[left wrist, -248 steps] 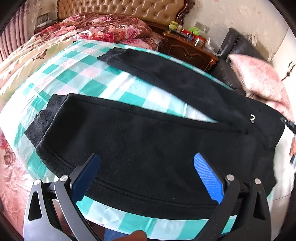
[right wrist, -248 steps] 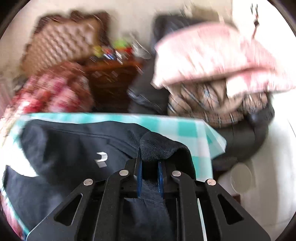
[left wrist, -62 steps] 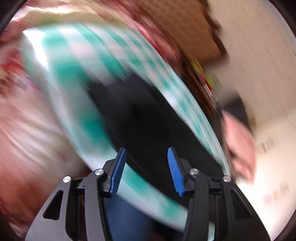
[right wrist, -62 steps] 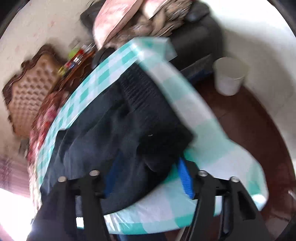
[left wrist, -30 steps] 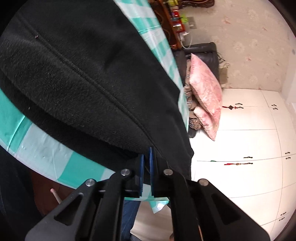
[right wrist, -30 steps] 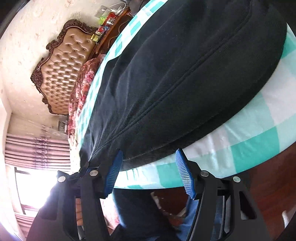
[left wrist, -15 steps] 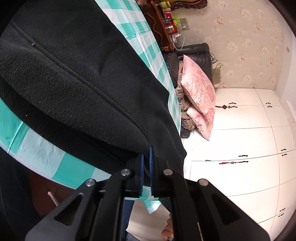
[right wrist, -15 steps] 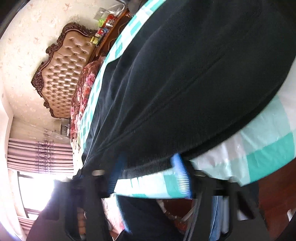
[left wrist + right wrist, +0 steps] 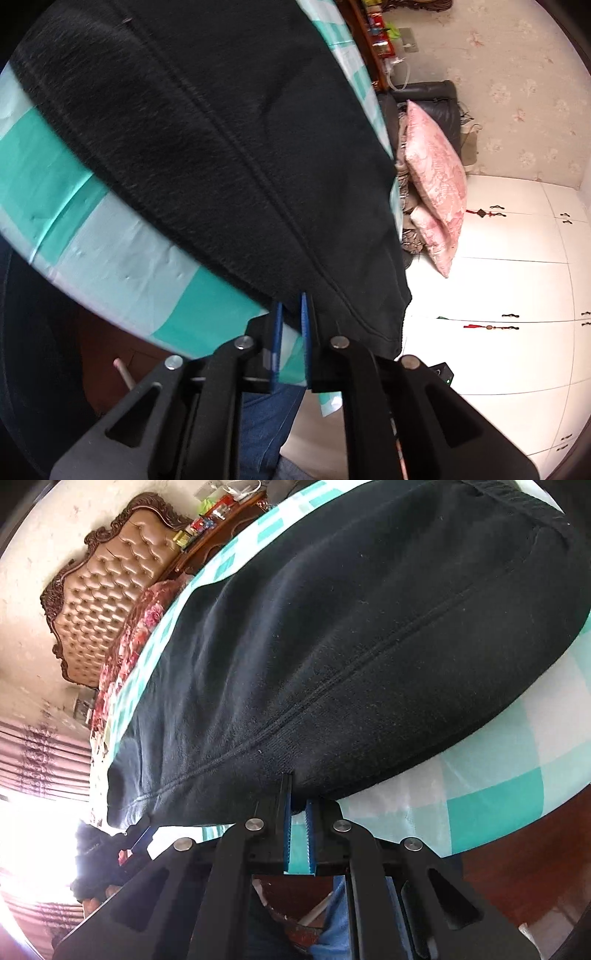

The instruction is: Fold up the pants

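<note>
The black pants (image 9: 229,140) lie folded lengthwise on the teal-and-white checked cloth (image 9: 122,266), their near edge at the cloth's front. My left gripper (image 9: 290,306) is shut on that near edge of the pants, close to one end. My right gripper (image 9: 298,794) is shut on the same near edge of the pants (image 9: 351,635) further along, just below the side seam. Both grippers sit low at the table's front edge. The far side of the pants is hidden.
A pink cushion (image 9: 436,177) leans on a dark sofa past the table's end. A tufted headboard (image 9: 110,590) and a floral bedspread (image 9: 136,627) lie beyond the cloth. A wooden nightstand (image 9: 218,528) holds small items. My jeans (image 9: 266,428) show below the grippers.
My right gripper has closed from wide open onto the near edge of the pants. My left gripper has stayed shut on the edge and drawn it slightly outward.
</note>
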Motion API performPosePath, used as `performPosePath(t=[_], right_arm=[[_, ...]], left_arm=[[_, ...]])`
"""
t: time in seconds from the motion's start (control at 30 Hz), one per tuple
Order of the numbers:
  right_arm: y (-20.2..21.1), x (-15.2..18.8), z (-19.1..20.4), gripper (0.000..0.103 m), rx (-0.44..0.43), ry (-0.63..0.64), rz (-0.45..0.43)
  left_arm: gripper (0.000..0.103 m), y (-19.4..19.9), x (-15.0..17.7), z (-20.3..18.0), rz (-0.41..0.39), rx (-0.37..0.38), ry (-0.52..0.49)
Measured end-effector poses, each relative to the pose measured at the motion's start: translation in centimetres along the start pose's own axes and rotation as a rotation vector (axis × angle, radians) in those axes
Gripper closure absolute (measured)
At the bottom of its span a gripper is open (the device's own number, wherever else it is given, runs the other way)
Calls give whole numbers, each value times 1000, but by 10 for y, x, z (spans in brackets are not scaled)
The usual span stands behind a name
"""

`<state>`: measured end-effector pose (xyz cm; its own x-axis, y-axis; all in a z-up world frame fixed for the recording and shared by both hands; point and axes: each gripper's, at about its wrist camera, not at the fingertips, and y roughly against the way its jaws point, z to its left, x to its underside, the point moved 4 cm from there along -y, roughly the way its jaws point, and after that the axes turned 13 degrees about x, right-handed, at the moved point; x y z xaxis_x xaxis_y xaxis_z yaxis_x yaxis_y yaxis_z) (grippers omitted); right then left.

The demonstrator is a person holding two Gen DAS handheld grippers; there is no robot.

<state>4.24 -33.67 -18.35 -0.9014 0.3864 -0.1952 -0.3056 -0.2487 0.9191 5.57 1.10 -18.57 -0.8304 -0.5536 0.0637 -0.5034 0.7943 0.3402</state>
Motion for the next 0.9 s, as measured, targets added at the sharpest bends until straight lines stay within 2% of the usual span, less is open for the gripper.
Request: performPosePath(t=[0.03, 0.07, 0.13, 0.2, 0.27, 0.3, 0.33, 0.37, 0.43, 0.47, 0.5, 0.53, 0.6, 0.67, 0.73, 0.77, 0.8, 0.9], right_arm=[[0, 1, 0, 95, 6, 4, 5], [1, 2, 1, 94, 19, 19, 7], [8, 5, 3, 89, 24, 51, 12], [23, 9, 3, 83, 21, 108, -14], [42, 5, 3, 80, 64, 176, -85], [51, -2, 2, 68, 96, 197, -137], [60, -12, -1, 58, 134, 210, -203], [72, -31, -7, 43, 218, 225, -322], [79, -55, -16, 43, 362, 248, -448], [80, -72, -27, 43, 476, 251, -503], [78, -83, -36, 43, 529, 252, -535], [75, -89, -44, 43, 556, 252, -547], [53, -100, -73, 44, 697, 234, -482], [41, -100, -92, 42, 711, 233, -478], [43, -96, -91, 42, 723, 272, -502], [49, -97, -91, 43, 735, 271, -497], [54, -98, -86, 43, 732, 256, -499], [69, -110, -57, 41, 578, 213, -550]], left_arm=[[76, 4, 1, -1, 4, 3, -5], [70, 9, 2, -3, 6, 7, -25], [66, 23, 4, -15, 5, 3, -122], [61, 40, 4, -30, -29, -32, -237], [58, 50, 2, -46, -73, -102, -372], [58, 52, 0, -55, -113, -170, -463], [57, 50, -2, -64, -154, -244, -550], [54, 47, -2, -70, -177, -285, -616], [46, 27, 5, -86, -192, -382, -839], [43, 16, 10, -90, -176, -428, -936], [43, 2, 15, -90, -141, -487, -1033], [43, -8, 19, -88, -110, -516, -1079], [43, -17, 18, -79, -90, -578, -1089], [43, -15, 9, -64, -89, -695, -1073], [45, -11, 0, -61, -95, -739, -1055], [53, -8, -6, -62, -98, -735, -1044], [56, -4, -15, -66, -112, -727, -1032], [67, -4, -37, -80, -147, -696, -1045]])
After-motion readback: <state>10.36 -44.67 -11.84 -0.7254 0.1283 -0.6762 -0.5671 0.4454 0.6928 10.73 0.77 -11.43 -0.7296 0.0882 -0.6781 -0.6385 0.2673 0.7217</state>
